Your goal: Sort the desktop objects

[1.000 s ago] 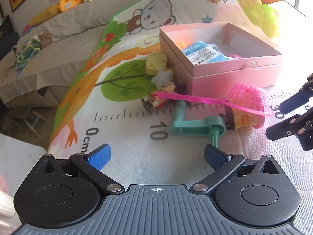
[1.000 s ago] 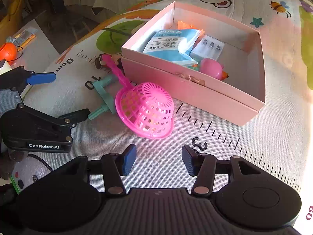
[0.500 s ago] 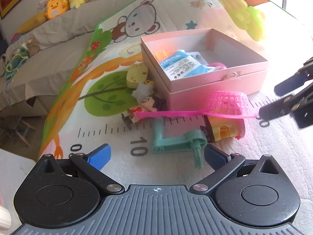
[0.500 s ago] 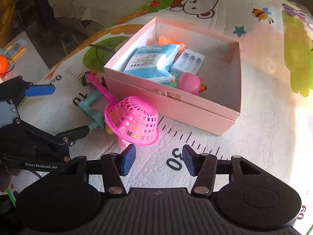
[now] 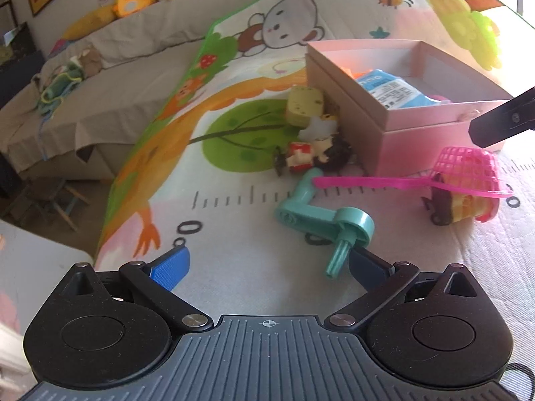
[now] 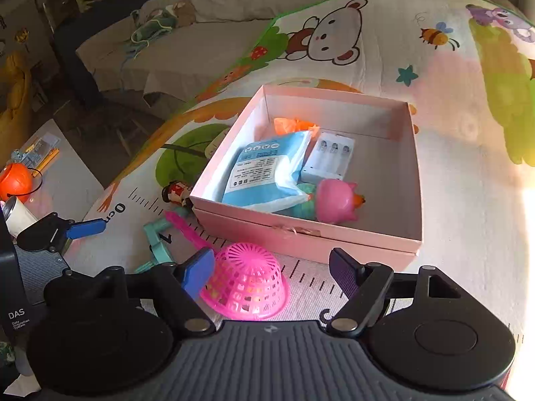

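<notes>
An open pink box (image 6: 337, 234) is set on a cartoon play mat (image 6: 434, 77) printed with a ruler scale, and it serves as the landmark for everything else. Inside the box a blue-and-white packet (image 6: 264, 170), a white battery case (image 6: 329, 162), an orange item (image 6: 291, 125) at the far wall and a pink toy (image 6: 336, 200) near the front wall are seen. Just in front of the box's front wall a pink mesh scoop (image 6: 249, 287) is laid dome-up, its long handle running along the box toward the left corner; something yellow is partly covered by its dome. Beside the box's left corner a small doll figure (image 5: 311, 157) is lying, with a yellowish block (image 5: 304, 107) against the left wall behind it. A teal crank handle (image 5: 327, 222) is placed further out from that corner. The right gripper (image 6: 272, 272) is held over the scoop in front of the box, its jaws opening, with the dome seen between them but not pressed. The left gripper (image 5: 267, 267) is held spread wide out from the left corner, nothing grasped, the crank's stem lying just beside its right finger.
</notes>
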Available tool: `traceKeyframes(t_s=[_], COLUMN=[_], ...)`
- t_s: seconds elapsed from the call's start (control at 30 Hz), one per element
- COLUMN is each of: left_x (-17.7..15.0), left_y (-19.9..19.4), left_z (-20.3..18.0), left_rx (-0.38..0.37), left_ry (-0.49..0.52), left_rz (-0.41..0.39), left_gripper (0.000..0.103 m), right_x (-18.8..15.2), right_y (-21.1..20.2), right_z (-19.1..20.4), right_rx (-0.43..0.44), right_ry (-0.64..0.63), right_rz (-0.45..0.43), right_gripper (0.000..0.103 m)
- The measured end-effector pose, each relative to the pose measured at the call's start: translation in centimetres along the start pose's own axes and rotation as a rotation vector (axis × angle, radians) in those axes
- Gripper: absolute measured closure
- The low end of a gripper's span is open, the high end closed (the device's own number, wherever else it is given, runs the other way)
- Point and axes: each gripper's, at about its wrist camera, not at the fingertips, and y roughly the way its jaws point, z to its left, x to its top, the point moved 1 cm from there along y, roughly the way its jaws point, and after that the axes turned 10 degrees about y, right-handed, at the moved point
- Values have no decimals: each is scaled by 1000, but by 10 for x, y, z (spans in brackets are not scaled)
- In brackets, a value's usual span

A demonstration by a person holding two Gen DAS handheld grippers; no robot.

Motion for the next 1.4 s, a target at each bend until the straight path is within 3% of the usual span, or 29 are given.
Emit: traceKeyframes(t_s=[0.17,0.23,0.33,0.47,0.6,0.73,0.87,0.97,1.03,1.17,1.3,1.4], left_x=[-9,-11,-13,-11,-1,13,21,23,22,21,23,28], left_y=[-18,-25,-31,-34,-31,-21,-19,-24,-27,-28,-31,-37], left_z=[2,-7,-20,-42,-62,-77,-89,-96,-99,-92,-74,-74], left_rx=[-96,-135,-181,-245,-280,-295,-323,-340,-339,-268,-182,-207], left_ry=[16,51,93,140,146,122,113,132,149,139,118,140], left_rz=[-60,-88,-111,-137,-150,-151,-166,-183,-197,-207,-225,-251], left_gripper=[0,0,0,0,0,0,0,0,0,0,0,0], right_x=[5,1,-8,-11,-27,-59,-98,-120,-133,-146,-157,-164], right_y=[41,46,33,-10,-56,-71,-67,-56,-50,-51,-47,-41], right_z=[0,1,6,0,-19,-45,-70,-83,-86,-77,-66,-61], right_rx=[79,93,103,92,-48,-201,-261,-254,-194,-172,-211,-245], right_ry=[85,96,78,85,88,132,243,324,370,316,232,186], right_rz=[127,162,151,39,-111,-150,-166,-167,-162,-221,-254,-277], right_gripper=[26,32,33,33,33,33,32,32,31,24,18,9])
